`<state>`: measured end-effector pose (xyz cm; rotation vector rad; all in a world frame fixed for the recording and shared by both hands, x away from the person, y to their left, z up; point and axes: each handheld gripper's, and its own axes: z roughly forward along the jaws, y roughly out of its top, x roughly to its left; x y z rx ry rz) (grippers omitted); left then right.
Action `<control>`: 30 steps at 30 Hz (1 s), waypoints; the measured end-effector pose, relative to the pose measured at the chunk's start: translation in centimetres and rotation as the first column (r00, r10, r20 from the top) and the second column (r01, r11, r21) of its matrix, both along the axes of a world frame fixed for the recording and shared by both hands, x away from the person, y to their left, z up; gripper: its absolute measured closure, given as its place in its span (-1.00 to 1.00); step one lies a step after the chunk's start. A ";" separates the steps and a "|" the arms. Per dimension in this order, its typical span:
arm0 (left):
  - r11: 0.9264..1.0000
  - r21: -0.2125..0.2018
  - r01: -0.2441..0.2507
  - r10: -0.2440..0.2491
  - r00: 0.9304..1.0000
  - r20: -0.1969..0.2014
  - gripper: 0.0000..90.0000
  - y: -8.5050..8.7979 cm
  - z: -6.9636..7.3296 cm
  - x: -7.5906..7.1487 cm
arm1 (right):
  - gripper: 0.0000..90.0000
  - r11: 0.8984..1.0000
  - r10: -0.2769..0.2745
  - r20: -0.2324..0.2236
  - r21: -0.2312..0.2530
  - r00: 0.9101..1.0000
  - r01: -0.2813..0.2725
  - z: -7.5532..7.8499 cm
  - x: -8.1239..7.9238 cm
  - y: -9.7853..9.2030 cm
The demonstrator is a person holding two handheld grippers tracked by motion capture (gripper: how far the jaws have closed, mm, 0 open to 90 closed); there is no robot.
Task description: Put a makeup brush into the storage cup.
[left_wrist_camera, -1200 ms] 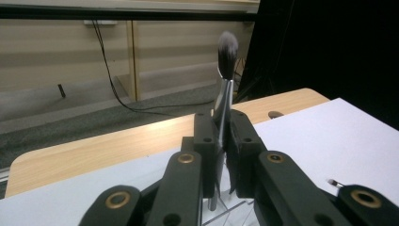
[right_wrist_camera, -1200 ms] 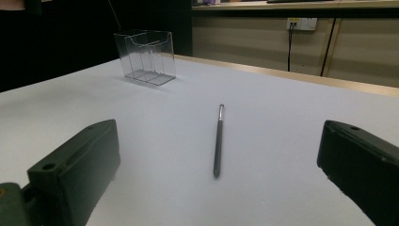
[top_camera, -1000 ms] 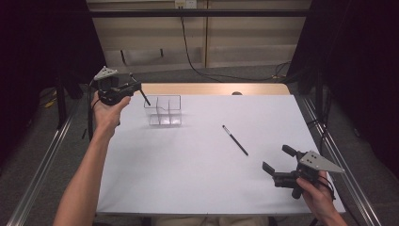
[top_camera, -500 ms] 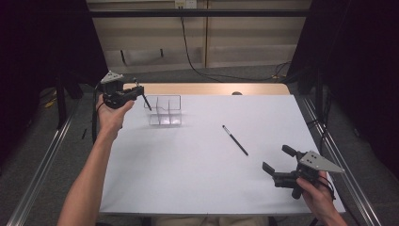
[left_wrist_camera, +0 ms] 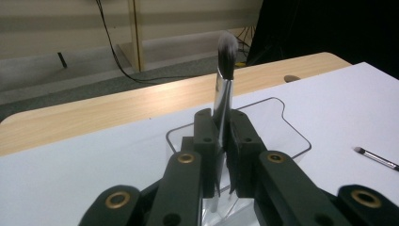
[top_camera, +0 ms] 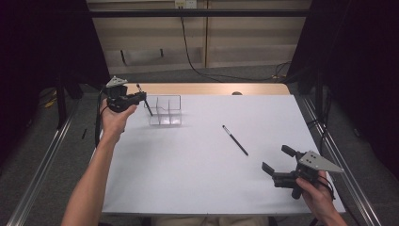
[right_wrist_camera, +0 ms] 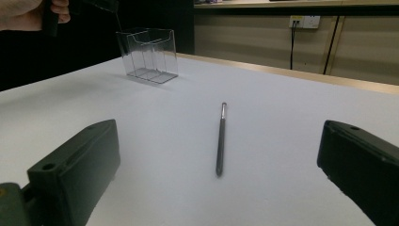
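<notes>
The clear plastic compartmented organiser (top_camera: 164, 110) stands at the far left of the white counter (top_camera: 188, 169). The left tongs (top_camera: 141, 97), lower than a second ago, pinch a silver-ferruled makeup brush (left_wrist_camera: 222, 94) over it; its lower end is hidden. The right tongs (top_camera: 277, 162) rest spread. A thin dark brush (top_camera: 235, 140) lies mid-counter.

A thin pen (top_camera: 235, 140) lies on the white table (top_camera: 188, 179) straight ahead of the right claw, with a wall socket (right_wrist_camera: 303, 21) far beyond.
</notes>
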<state>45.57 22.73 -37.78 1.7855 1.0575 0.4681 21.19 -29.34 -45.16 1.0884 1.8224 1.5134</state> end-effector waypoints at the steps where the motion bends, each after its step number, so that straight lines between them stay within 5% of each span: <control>1: 1.000 0.001 -0.001 0.001 1.000 0.001 0.86 -0.1 0.0 0.0 | -1.00 1.000 0.000 0.000 0.000 1.000 0.000 0.0 0.0 0.0; 12: 1.000 0.017 -0.007 0.007 1.000 0.007 0.74 -0.1 -0.3 0.0 | -1.00 1.000 0.002 -0.004 0.003 1.000 -0.002 0.0 0.0 0.1; 21: 0.999 0.027 -0.035 0.034 0.999 0.037 -0.28 -0.1 -0.6 -0.2 | -1.00 1.000 0.006 -0.001 0.002 1.000 -0.006 0.0 0.0 0.0; 30: 0.999 -0.013 -0.030 0.031 0.997 0.065 -0.77 0.2 -0.3 -1.0 | -1.00 1.000 0.005 0.002 0.003 1.000 -0.005 0.1 0.0 0.0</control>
